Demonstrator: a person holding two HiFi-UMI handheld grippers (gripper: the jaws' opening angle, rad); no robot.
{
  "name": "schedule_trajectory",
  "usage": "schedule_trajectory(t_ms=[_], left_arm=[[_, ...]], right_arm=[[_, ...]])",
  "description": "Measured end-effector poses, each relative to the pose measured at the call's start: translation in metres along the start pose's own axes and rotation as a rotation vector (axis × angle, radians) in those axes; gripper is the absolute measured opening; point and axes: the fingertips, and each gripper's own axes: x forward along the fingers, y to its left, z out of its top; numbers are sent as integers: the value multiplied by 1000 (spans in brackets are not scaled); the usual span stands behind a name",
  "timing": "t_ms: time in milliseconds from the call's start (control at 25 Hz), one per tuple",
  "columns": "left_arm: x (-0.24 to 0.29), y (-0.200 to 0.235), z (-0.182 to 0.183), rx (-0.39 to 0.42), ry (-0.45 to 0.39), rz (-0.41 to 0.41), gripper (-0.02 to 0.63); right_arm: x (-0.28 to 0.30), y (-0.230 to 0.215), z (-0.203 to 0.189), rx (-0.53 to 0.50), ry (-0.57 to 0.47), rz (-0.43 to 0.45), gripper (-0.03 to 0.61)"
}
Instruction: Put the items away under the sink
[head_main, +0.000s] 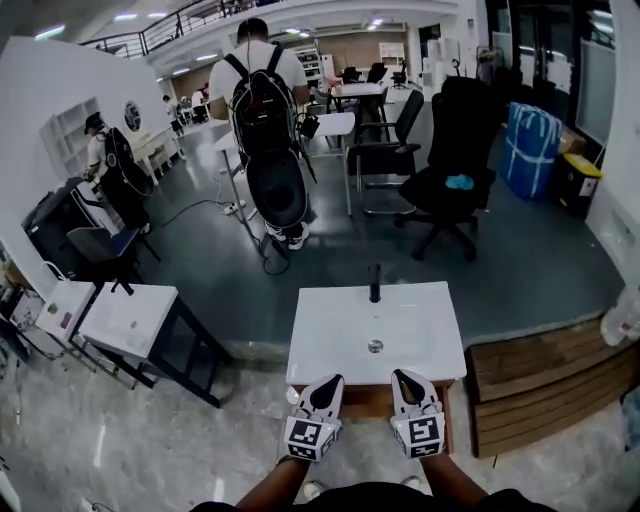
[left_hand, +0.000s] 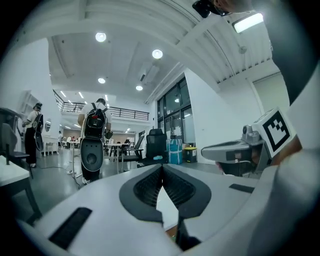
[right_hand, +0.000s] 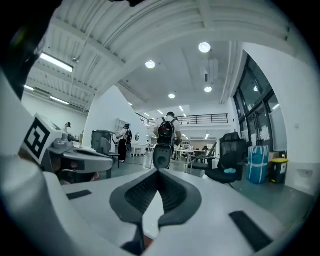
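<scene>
The white sink (head_main: 330, 335) with a black faucet (head_main: 374, 283) and a round drain (head_main: 375, 346) stands just in front of me on a wooden cabinet (head_main: 368, 402). My left gripper (head_main: 331, 382) and right gripper (head_main: 402, 378) hover side by side over the sink's near edge. Both are shut, tips touching, with nothing between them. The left gripper view shows its own closed jaws (left_hand: 161, 168) and the right gripper (left_hand: 240, 149) beside it. In the right gripper view the closed jaws (right_hand: 158, 172) point at the room. The space under the sink is hidden.
Wooden slatted boards (head_main: 545, 380) lie to the right of the sink, with a pale bottle (head_main: 620, 320) at their far end. A white side table (head_main: 125, 320) stands to the left. A person with a backpack (head_main: 262, 110) and a black office chair (head_main: 450, 175) are beyond.
</scene>
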Motion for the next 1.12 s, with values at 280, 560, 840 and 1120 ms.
schedule_trajectory(t_ms=[280,560,840,1120], left_arm=[[1,-12,29,18,-66,-11,15],[-4,-15,40,35,-81,-4,15],[-11,-22,41,37,-84,4,15],[-17,-18,50,34,-97,17,15]], right_arm=[[-4,-1,26,-18,-57,-8,18],[-17,-10,31,-10,-67,-37,18],[-26,-8,45,3,-88,-14,18],[-23,-5,59,-17,-110,-8,18]])
